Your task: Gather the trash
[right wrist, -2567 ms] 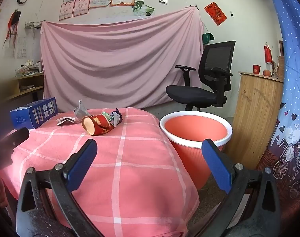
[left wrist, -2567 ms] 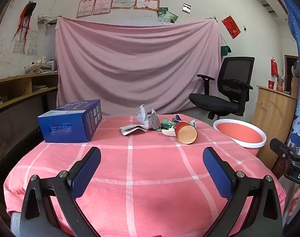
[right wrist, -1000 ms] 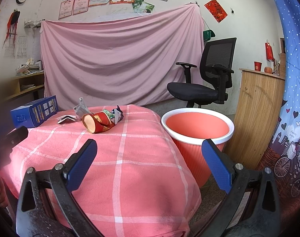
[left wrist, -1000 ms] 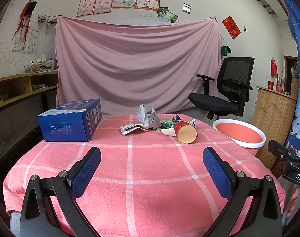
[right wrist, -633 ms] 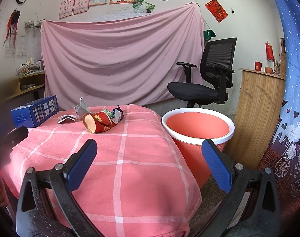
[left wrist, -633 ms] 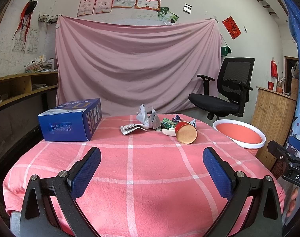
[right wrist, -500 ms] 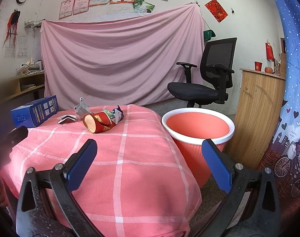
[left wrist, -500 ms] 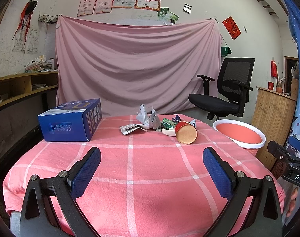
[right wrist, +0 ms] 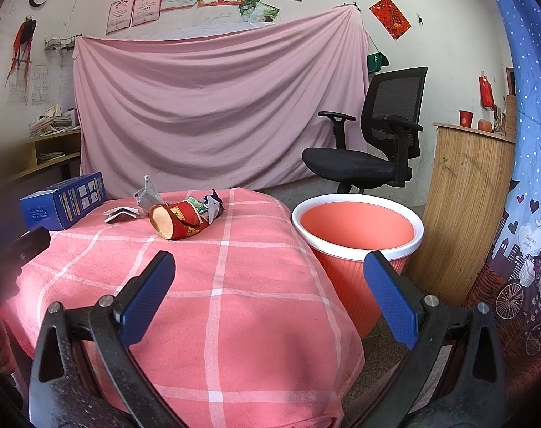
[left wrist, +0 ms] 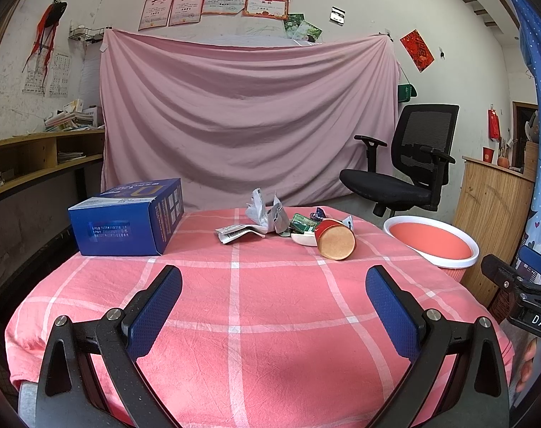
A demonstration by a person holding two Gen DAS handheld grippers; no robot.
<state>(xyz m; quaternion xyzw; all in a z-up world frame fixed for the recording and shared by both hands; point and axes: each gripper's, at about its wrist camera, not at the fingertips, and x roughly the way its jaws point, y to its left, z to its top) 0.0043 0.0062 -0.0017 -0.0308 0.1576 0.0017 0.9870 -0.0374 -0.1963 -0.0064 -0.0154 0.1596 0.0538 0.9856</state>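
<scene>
A small heap of trash lies at the far side of the pink checked table (left wrist: 270, 306): a red paper cup (left wrist: 335, 238) (right wrist: 179, 222) on its side, crumpled silver wrappers (left wrist: 265, 212) (right wrist: 147, 192), folded paper (left wrist: 234, 232) and a green packet (left wrist: 300, 223). An orange bin with a white rim (left wrist: 432, 239) (right wrist: 357, 224) stands right of the table. My left gripper (left wrist: 274, 303) hangs open over the near table edge, well short of the trash. My right gripper (right wrist: 270, 292) is open too, over the table's right corner beside the bin. Neither holds anything.
A blue carton (left wrist: 127, 219) (right wrist: 63, 199) sits on the table's left side. A black office chair (left wrist: 409, 164) (right wrist: 373, 142) stands behind the bin, a wooden cabinet (right wrist: 466, 196) to the right, and a pink sheet (left wrist: 249, 117) hangs at the back. Shelves (left wrist: 38, 157) line the left wall.
Almost nothing has changed. The right wrist view has drifted slightly, so the bin and table sit a little differently; both grippers stay open and the trash has not moved.
</scene>
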